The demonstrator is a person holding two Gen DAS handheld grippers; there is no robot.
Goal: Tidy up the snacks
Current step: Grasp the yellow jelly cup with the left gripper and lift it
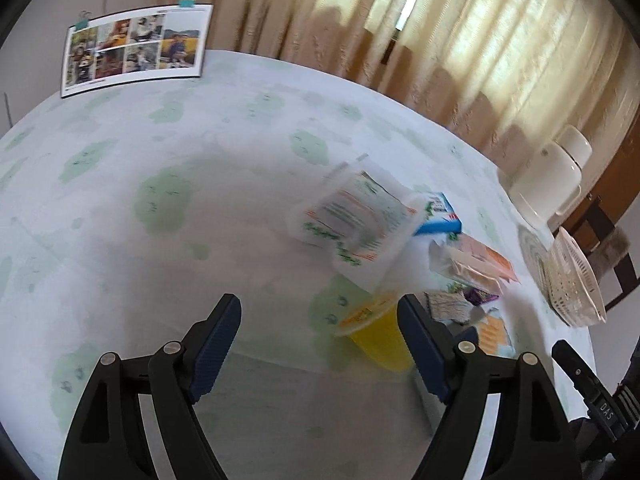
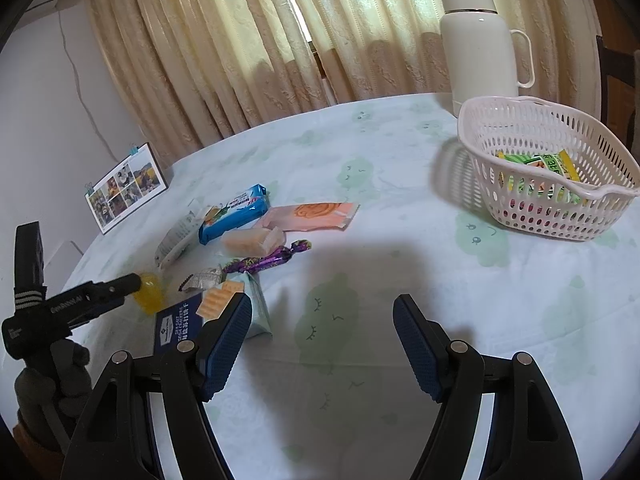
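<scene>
Both grippers stand open and hold nothing: the left gripper (image 1: 320, 344) at lower centre of its view sits beside the yellow jelly cup (image 1: 380, 332), likely lining up a pick. The right gripper (image 2: 322, 344) waits over bare desk (image 2: 400, 280). Loose snacks (image 2: 248, 236) cluster mid-left; the basket (image 2: 520, 120), upper right, holds one green packet (image 2: 540, 168).

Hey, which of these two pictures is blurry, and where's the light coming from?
Left wrist view: motion-smeared, worst on the white green-printed snack packet and yellow jelly cup. Right wrist view: sharp; daylight comes through the cream curtains, and the pink perforated plastic basket casts a shadow leftward.
</scene>
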